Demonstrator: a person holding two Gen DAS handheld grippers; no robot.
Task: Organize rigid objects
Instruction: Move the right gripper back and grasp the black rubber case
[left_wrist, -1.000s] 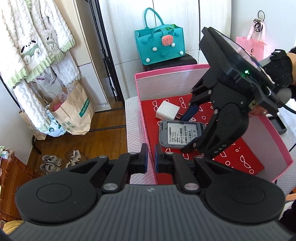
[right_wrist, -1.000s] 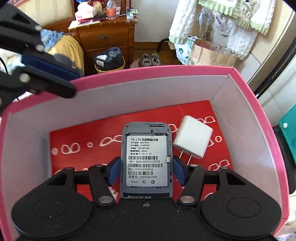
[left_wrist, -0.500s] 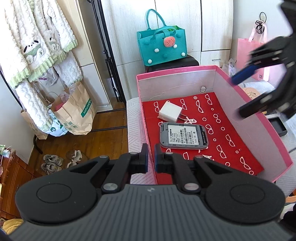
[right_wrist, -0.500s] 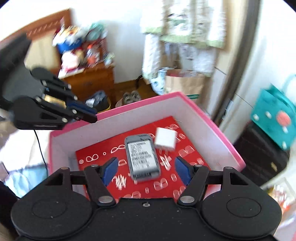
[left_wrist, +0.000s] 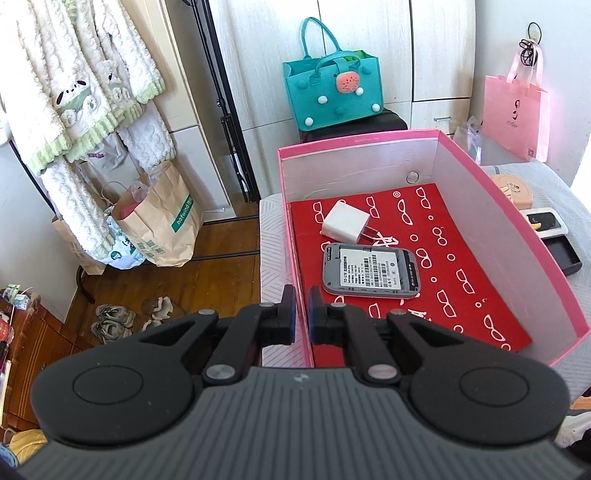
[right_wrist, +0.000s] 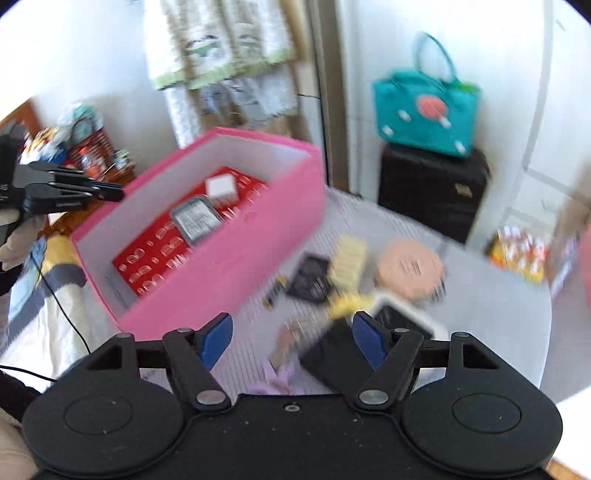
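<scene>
My left gripper (left_wrist: 301, 308) pinches the pink box (left_wrist: 291, 236) wall; my right gripper (right_wrist: 291, 338) hangs spread wide over blurred clutter, maybe a dark case (right_wrist: 325, 358), so I risk grabbing two things

In the box (left_wrist: 476, 206) before me the router (left_wrist: 370, 271) lay just nearer than the charger (left_wrist: 345, 223), while a clutter of items (right_wrist: 369, 266) lay on the table (right_wrist: 491, 310) to its right.

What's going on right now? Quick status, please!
Left gripper clamped on pink box wall. Right gripper open, empty, over loose items. Grey router, white charger inside box. Nothing blocking.
</scene>
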